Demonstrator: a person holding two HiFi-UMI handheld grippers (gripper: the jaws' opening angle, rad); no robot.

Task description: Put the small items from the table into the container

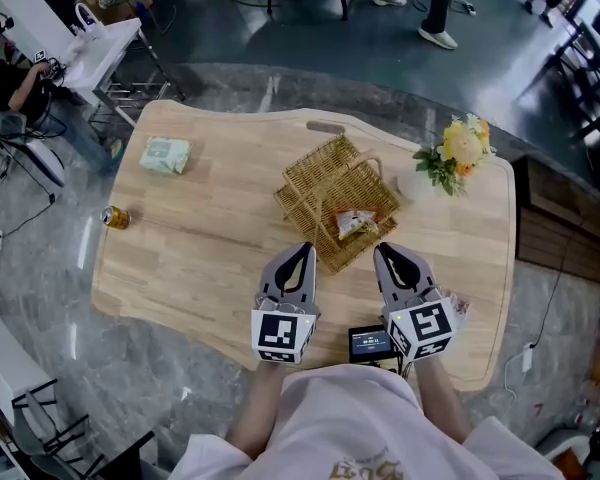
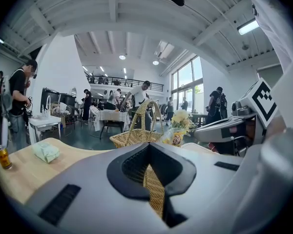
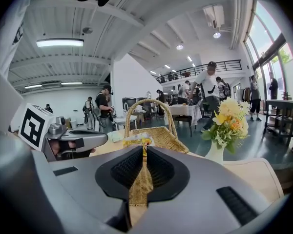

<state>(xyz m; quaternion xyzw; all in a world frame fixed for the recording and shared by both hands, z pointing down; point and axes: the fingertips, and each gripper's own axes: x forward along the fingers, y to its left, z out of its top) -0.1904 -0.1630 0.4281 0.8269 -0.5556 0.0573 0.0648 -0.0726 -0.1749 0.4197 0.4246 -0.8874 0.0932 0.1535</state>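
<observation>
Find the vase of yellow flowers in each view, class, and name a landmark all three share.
Head view: vase of yellow flowers at upper right.
Left gripper view: flowers right of centre.
Right gripper view: flowers right of centre.
Shared landmark: wicker basket, left of them throughout.

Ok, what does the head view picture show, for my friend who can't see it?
The left gripper and right gripper, jaws shut, point at a wicker basket holding a snack packet on a wooden table. A green packet and a can lie farther left; flowers stand at the right.
</observation>
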